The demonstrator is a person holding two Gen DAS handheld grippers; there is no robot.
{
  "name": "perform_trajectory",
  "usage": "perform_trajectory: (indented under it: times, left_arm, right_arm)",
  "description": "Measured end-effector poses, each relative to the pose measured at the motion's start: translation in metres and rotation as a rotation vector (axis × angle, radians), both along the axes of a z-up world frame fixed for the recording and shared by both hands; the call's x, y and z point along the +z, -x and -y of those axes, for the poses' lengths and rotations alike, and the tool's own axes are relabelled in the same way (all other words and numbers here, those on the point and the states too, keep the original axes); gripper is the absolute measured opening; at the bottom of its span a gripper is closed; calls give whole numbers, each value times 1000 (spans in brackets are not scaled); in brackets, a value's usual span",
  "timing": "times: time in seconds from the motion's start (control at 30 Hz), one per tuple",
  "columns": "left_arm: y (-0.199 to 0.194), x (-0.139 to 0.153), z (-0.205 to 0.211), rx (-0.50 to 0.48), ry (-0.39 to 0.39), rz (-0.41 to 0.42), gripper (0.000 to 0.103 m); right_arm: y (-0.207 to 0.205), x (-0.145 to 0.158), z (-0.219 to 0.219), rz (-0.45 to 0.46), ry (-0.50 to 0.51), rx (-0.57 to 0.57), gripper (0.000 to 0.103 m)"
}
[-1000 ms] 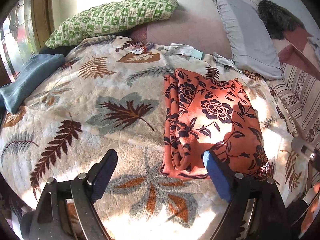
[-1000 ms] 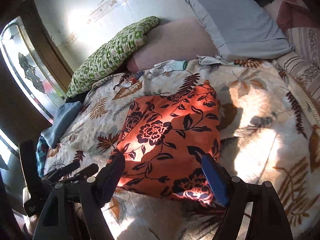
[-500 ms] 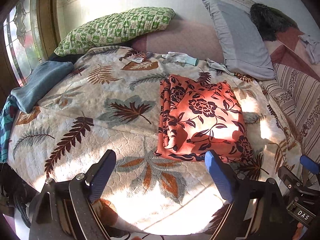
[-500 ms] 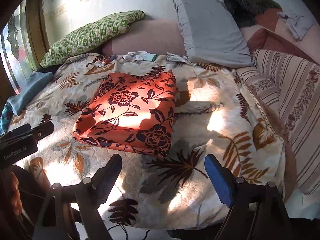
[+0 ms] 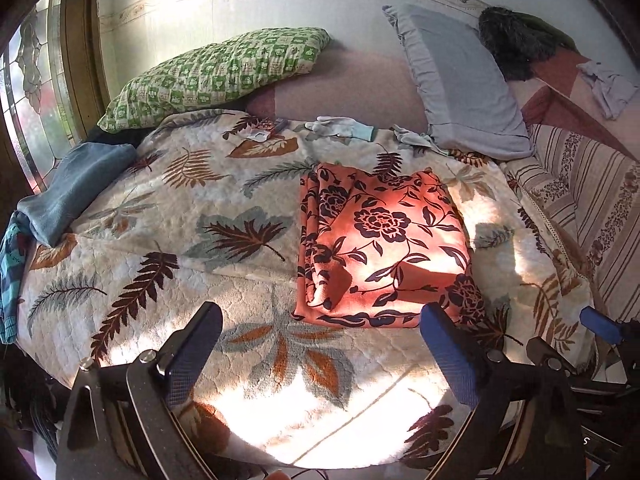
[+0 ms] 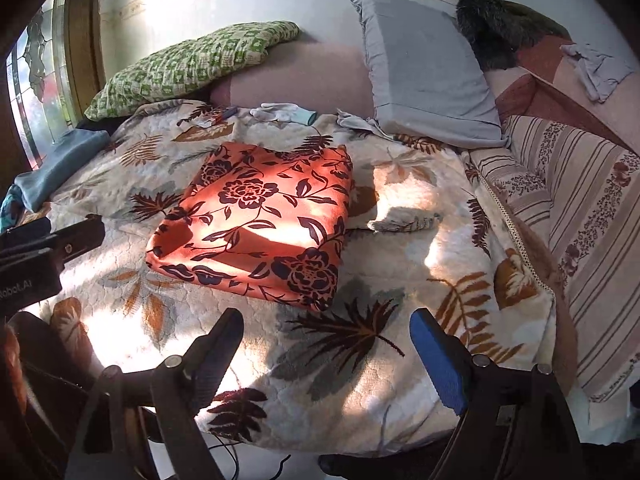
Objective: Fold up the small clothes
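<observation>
you left the orange cloth with dark flowers [image 5: 384, 240] folded on the leaf-patterned blanket [image 5: 224, 240], both claws wide and empty, nothing more visibly waiting.

both grippers sit further back from the folded orange floral cloth [image 5: 384, 244] now, it's clear of the fingers. left gripper [image 5: 320, 344] jaws have just been opening wider, nothing between them. right gripper [image 6: 326, 346] is rolled level, also empty.

Each gripper, left [image 5: 320, 346] and right [image 6: 326, 348], has 2 black arms with silver screws, 1 blue-padded finger [image 5: 448, 354] and 1 dark textured finger [image 5: 192, 354].
</observation>
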State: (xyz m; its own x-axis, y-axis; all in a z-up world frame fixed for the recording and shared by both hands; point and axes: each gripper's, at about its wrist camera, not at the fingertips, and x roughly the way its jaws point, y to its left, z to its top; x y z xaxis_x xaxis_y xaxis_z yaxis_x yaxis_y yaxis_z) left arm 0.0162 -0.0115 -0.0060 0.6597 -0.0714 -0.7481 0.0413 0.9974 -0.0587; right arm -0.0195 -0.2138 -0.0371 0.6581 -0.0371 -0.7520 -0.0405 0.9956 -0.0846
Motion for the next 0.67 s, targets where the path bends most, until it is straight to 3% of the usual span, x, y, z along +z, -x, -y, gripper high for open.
perform_trajectory:
  times: [0.2, 0.53, 0.67]
  left_arm:
    - [-3, 2, 5, 2, -32, 7, 99]
    - [-13, 5, 11, -27, 23, 22, 99]
    - [-14, 6, 15, -23, -11, 46, 99]
  right_arm:
    - [-5, -3, 4, -7, -6, -7, 87]
    - [-13, 4, 10, 7, -9, -21, 87]
    - [-14, 6, 10, 12, -9, -25, 87]
